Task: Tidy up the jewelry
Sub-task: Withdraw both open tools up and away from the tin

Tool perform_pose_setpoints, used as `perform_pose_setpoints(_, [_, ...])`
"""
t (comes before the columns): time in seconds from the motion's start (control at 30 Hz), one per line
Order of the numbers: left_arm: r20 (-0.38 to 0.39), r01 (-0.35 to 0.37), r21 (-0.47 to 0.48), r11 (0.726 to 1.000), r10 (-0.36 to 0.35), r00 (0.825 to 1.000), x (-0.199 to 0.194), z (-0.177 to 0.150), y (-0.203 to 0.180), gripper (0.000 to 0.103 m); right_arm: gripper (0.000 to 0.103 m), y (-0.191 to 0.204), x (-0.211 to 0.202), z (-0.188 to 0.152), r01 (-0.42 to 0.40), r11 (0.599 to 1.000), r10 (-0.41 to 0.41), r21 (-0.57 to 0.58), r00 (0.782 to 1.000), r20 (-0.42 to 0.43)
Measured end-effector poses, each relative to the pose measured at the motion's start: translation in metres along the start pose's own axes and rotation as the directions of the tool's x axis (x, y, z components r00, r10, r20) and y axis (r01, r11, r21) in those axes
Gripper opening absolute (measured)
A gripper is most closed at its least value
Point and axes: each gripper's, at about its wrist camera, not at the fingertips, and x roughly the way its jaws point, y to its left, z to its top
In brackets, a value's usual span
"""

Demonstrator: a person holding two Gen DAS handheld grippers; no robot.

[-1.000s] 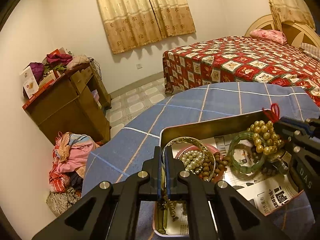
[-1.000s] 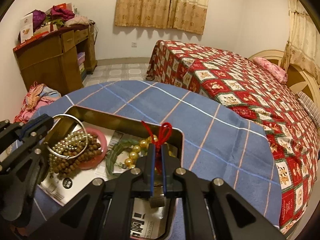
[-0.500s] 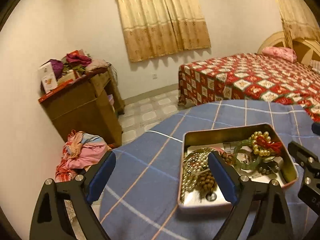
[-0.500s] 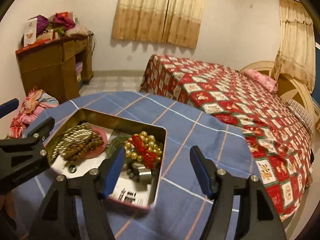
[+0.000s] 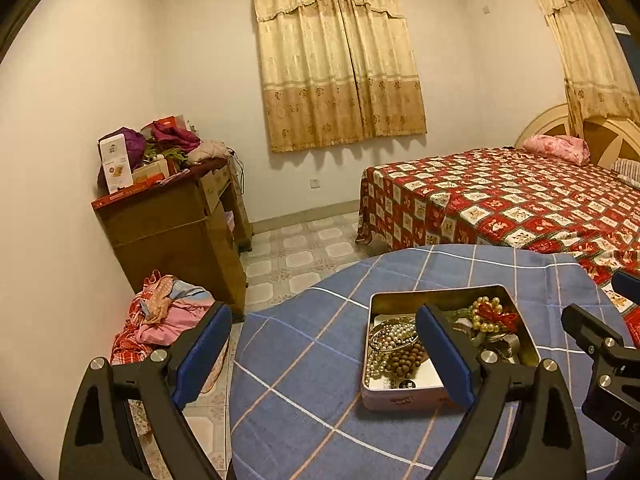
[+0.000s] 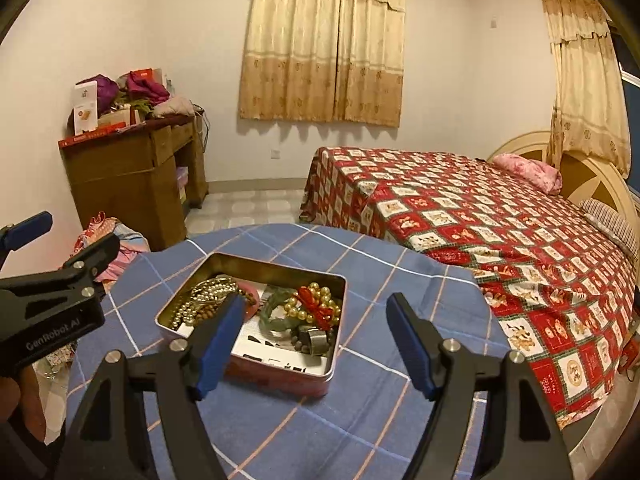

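Observation:
An open metal tin (image 5: pixel 400 398) (image 6: pixel 276 374) sits on the round table with the blue checked cloth (image 5: pixel 312 400) (image 6: pixel 360 408). It holds a pearl strand in a silver bangle (image 5: pixel 390 334) (image 6: pixel 212 292), brown wooden beads (image 5: pixel 404 360), a green bangle (image 6: pixel 274 316) and a gold bead bracelet with a red knot (image 5: pixel 490 316) (image 6: pixel 314 304). My left gripper (image 5: pixel 324 350) is open and empty, raised before the tin. My right gripper (image 6: pixel 316 338) is open and empty, raised above the tin's near side.
A wooden cabinet (image 5: pixel 172 236) piled with clothes stands at the left wall. A heap of clothes (image 5: pixel 160 320) lies on the tiled floor beside it. A bed with a red patterned cover (image 6: pixel 480 220) is right of the table.
Both grippers were shut inside the tin, on the bangle and the red-knotted bracelet. They have opened, left the pieces in the tin, and pulled back and up.

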Motion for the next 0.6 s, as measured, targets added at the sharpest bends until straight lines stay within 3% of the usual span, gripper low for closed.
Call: perform_pose_setpoints(0.6, [-0.013,0.008,0.010,1.000,-0.008,1.000,-0.003,-0.012,-0.005,0.093,0.081,0.001,-0.011,-0.009,-0.027,1.000,0.027,0.003,1.000,-0.002])
